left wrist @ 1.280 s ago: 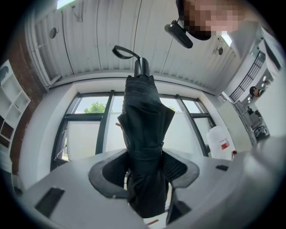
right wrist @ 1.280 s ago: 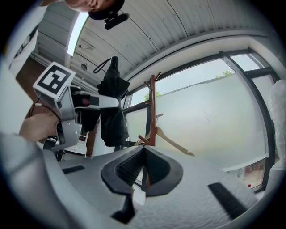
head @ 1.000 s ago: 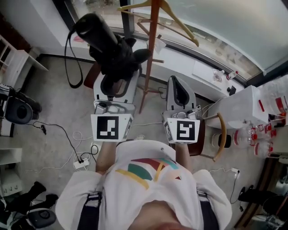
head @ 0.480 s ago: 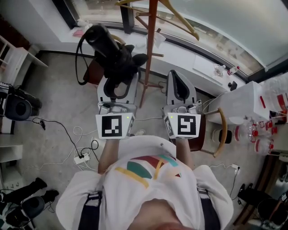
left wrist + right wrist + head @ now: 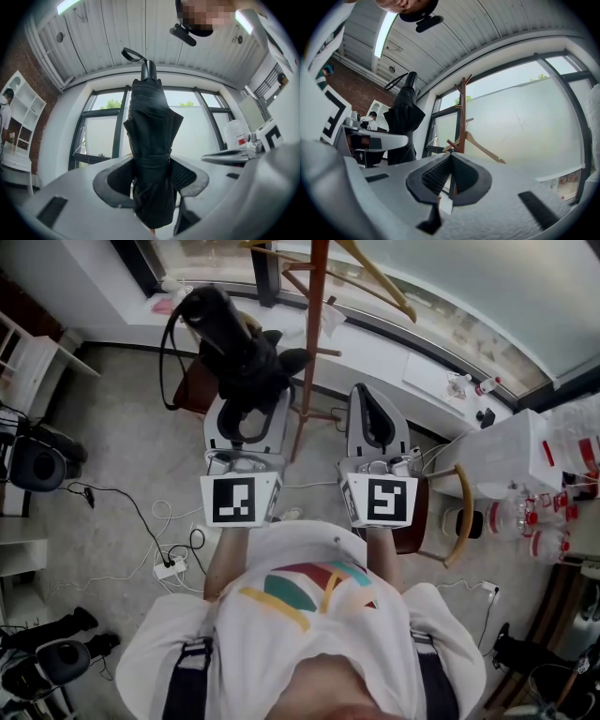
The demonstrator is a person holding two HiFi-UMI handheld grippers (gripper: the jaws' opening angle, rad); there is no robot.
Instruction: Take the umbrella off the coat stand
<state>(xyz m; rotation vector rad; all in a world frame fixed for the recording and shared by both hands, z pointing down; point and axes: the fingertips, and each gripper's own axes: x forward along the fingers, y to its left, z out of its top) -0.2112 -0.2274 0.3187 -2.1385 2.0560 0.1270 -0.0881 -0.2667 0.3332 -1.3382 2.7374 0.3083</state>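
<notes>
A folded black umbrella (image 5: 236,348) stands upright in my left gripper (image 5: 246,420), whose pads are shut on its lower part. In the left gripper view the umbrella (image 5: 150,136) rises between both pads of the left gripper (image 5: 151,177), with its wrist strap (image 5: 132,54) at the top. It hangs free of the wooden coat stand (image 5: 309,343), which rises just to its right. My right gripper (image 5: 375,423) is level beside the left one, jaws shut with nothing in them. The right gripper view shows the right gripper (image 5: 451,159), the coat stand (image 5: 462,112) beyond it and the umbrella (image 5: 404,122) to the left.
A wooden hanger (image 5: 375,282) hangs on the stand. A wooden-backed chair (image 5: 459,521) and a white table with bottles (image 5: 525,512) are at the right. Cables and a power strip (image 5: 169,568) lie on the floor at the left. A window sill (image 5: 403,367) runs behind the stand.
My left gripper has sunk a little with the umbrella still gripped. The right gripper has kept still.
</notes>
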